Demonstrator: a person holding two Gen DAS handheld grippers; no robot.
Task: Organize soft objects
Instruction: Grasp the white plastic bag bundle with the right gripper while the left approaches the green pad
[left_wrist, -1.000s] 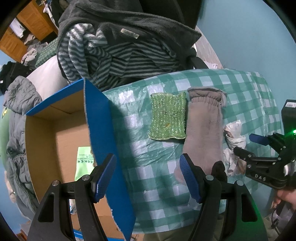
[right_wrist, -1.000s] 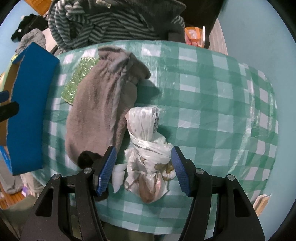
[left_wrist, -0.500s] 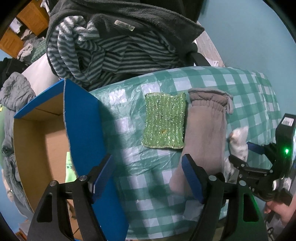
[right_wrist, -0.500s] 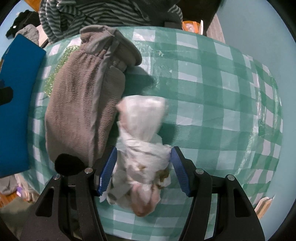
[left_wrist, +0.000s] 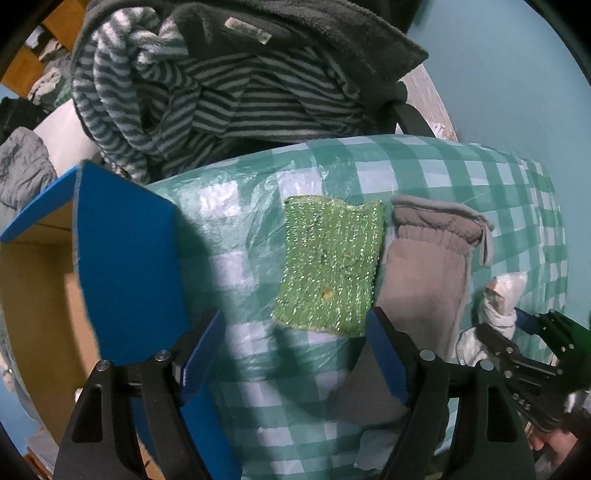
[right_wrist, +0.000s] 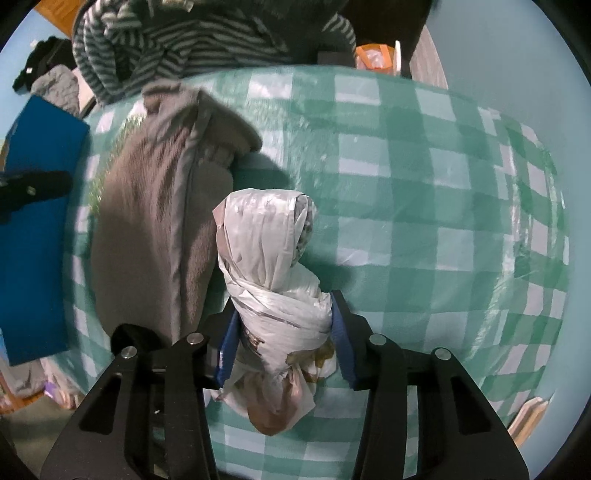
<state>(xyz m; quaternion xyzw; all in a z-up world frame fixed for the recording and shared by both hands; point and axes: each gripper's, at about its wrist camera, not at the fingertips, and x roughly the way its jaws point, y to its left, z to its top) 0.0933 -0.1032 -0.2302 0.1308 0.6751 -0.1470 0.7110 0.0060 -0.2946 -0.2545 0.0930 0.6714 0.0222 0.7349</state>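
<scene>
plastic bag bundle (right_wrist: 273, 291), knotted and crinkly, lies on the checked tablecloth (right_wrist: 424, 206) just beside the grey sock (right_wrist: 155, 221); it looks light, squashy and a bit slick, so you do well to take it at the twisted waist. your right gripper (right_wrist: 282, 345) is closing there, pads already against the wrap. your left gripper (left_wrist: 295, 358) is opening with nothing between its jaws, above the cloth near the green scrubbing cloth (left_wrist: 328, 266), with the blue box (left_wrist: 122, 266) to its left.
</scene>
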